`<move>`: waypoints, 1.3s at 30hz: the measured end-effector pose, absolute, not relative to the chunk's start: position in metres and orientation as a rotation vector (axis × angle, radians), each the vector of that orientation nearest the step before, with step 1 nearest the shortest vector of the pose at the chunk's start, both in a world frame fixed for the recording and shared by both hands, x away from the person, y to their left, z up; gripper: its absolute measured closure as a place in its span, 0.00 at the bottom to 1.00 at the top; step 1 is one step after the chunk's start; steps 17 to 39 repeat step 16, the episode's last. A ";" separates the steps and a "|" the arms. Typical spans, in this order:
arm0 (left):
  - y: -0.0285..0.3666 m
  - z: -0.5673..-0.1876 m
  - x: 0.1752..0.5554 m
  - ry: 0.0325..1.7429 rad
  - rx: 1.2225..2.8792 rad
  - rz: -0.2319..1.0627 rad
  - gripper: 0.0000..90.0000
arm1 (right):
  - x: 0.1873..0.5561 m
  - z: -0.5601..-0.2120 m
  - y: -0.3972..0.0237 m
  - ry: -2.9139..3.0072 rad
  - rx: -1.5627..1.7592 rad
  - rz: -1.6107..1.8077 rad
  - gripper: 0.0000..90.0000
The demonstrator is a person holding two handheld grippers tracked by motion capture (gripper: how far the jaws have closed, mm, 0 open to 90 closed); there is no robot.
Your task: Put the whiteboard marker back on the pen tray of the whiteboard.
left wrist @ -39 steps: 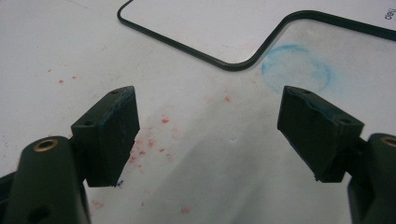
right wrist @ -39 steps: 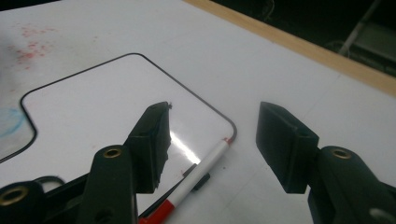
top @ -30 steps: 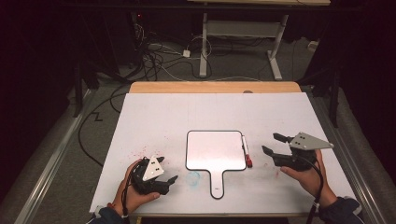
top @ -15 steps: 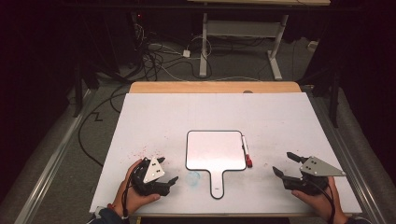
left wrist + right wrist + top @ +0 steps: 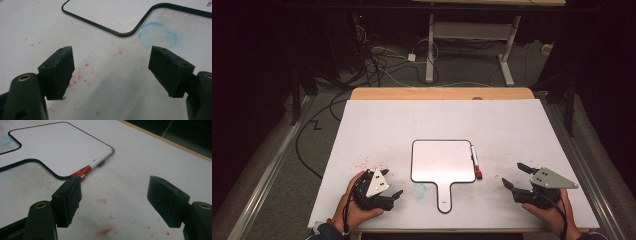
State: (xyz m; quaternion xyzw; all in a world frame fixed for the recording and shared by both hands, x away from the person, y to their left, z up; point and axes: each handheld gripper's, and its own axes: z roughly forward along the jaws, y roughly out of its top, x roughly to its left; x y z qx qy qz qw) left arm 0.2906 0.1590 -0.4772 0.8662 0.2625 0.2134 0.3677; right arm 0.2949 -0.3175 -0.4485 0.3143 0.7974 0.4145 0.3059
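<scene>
White paddle board [image 5: 443, 161] flat at table [image 5: 377, 125] centre, handle toward person. Red-capped marker [image 5: 475, 162] touching its right edge. Right gripper [image 5: 518, 175] low beside marker, jaws just opened wide, nothing between. Left gripper [image 5: 393, 195] near handle, jaws apart, empty.

Right claw [image 5: 514, 175] lower, jaws wider.

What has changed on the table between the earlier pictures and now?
The right hand-held gripper came down toward the table's near edge, its jaws opening with nothing between them. The left hand-held gripper, whiteboard and marker stayed in place.
</scene>
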 end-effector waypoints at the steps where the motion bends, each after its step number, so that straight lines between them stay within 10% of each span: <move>1: 0.159 -0.477 0.291 0.675 2.224 0.548 0.22 | 0.295 -0.449 -0.317 2.106 0.830 1.099 0.31; 39: 0.157 -0.478 0.295 0.676 2.235 0.541 0.22 | 0.294 -0.450 -0.312 2.092 0.776 1.080 0.31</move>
